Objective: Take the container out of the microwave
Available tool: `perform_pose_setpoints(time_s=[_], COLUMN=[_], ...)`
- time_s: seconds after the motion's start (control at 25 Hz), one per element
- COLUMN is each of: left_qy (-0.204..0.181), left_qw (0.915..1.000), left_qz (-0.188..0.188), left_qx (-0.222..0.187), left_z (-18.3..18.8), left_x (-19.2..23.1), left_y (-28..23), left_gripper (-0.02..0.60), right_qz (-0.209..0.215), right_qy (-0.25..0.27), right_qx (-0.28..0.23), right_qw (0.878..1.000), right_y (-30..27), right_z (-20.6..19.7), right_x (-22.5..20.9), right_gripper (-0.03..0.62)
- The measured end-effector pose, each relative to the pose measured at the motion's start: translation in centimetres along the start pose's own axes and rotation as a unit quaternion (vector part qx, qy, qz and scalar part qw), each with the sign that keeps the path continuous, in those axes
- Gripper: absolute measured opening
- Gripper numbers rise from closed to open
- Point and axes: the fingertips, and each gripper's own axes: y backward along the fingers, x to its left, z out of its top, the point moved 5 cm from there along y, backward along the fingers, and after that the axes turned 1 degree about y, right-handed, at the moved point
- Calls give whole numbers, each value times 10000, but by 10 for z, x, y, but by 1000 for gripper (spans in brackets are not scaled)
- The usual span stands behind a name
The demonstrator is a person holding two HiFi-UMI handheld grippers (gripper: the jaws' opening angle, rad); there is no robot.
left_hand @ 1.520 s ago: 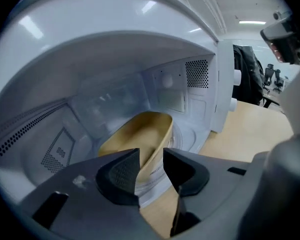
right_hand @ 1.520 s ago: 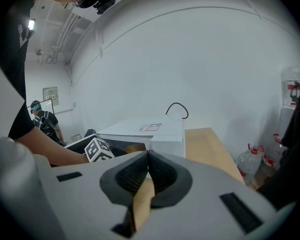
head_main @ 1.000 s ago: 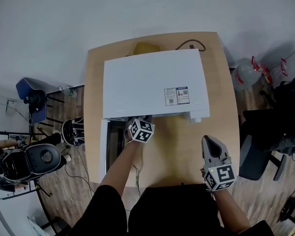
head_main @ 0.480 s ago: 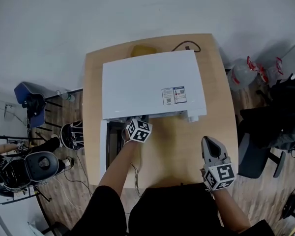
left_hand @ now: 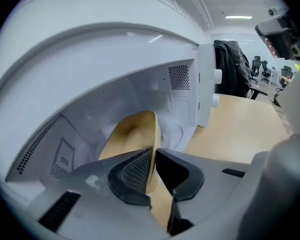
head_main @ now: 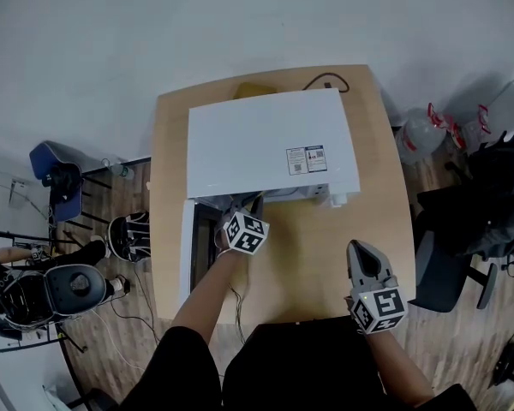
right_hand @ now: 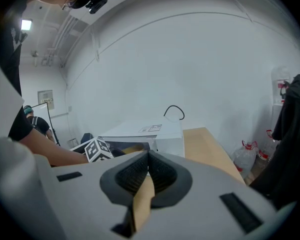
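The white microwave point(head_main: 265, 144) stands on the wooden table point(head_main: 300, 255) with its door point(head_main: 187, 251) swung open to the left. My left gripper point(head_main: 242, 208) reaches into the opening, its fingertips hidden under the top in the head view. In the left gripper view a tan container point(left_hand: 132, 131) stands tilted inside the white cavity, and the left gripper point(left_hand: 152, 159) has its jaws closing on the rim, which sits pinched between the pads. My right gripper point(head_main: 361, 251) hovers over the table's near right part; its jaws point(right_hand: 147, 159) are shut with nothing in them.
A black cable point(head_main: 330, 80) and a yellowish object point(head_main: 255, 86) lie behind the microwave. Water bottles point(head_main: 421, 131) stand on the floor to the right, next to a dark chair point(head_main: 463, 229). Chairs and equipment point(head_main: 68, 285) crowd the floor at left.
The left gripper's marker cube has drawn back a little from the microwave opening toward me. The head view has shifted slightly. The right gripper stays about where it was.
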Motion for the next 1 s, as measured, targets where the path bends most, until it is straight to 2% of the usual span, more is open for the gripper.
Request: perform_pose_setpoints(time_s=[0.2,0.4,0.64,0.92,1.0], left_qy=[-48,184,224,74,-81], left_qw=[10000,9997,9994,9986,9982], left_qz=[-46,-98,-132,-228,-231], left_qx=[-32,-125,-221,-471,-549], left_z=[-6,-15,-26,-28,-28], left_x=[-13,-26,-38,-64,-73], left_y=[25,55,84,131,147], left_gripper=[34,34,34,34,34], right_qz=[-22,-127,-204,-233,-241], right_qy=[28,0,165,193,197], right_qx=[-96,-226,-375,-572,-620], right_qw=[9999,9997,9990,9979,9976], right_y=[17,37,57,84,93], right_z=[-3,-8,-13,-15,-17], right_x=[14,25,50,86,96], right_gripper=[60,60,60,60,60])
